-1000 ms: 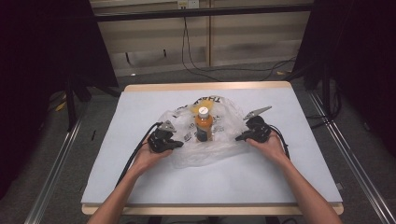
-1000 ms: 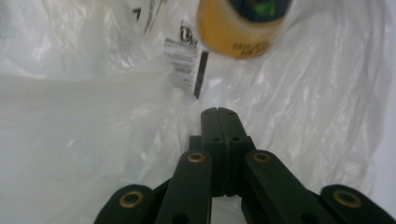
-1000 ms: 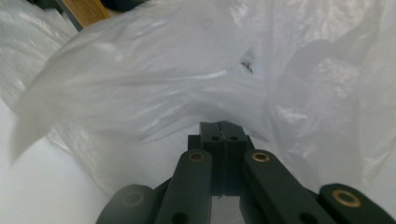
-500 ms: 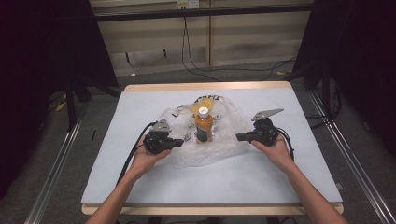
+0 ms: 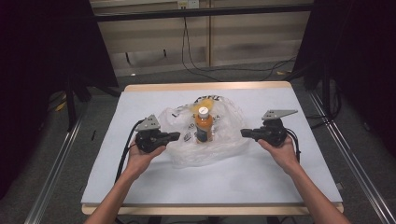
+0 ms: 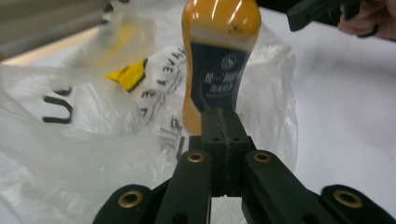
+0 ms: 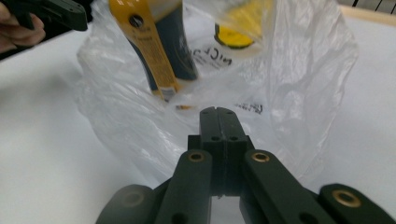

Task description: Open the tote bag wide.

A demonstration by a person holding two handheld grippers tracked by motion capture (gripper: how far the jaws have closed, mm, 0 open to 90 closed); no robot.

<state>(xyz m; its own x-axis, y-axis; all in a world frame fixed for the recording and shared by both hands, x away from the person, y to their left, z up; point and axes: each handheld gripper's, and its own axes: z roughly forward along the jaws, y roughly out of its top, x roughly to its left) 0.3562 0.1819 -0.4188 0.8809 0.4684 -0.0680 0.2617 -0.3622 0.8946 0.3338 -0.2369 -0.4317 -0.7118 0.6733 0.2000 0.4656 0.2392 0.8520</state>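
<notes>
on the table: bottle upright in a plastic bag

at the middle of the white table (image 5: 140,182), an orange bottle (image 5: 204,125) with a white cap stands upright inside a clear, crumpled plastic bag (image 5: 219,144). the left hand-held gripper (image 5: 173,136) sits at the bag's left edge, jaws pressed together with nothing between them. the right hand-held gripper (image 5: 244,133), jaws likewise together and empty, sits at the bag's right edge.

Beyond your white-topped, wood-edged desk (image 5: 233,172), black cables (image 5: 196,60) hang down the beige panelled wall (image 5: 154,46) onto the grey floor (image 5: 163,79).
</notes>
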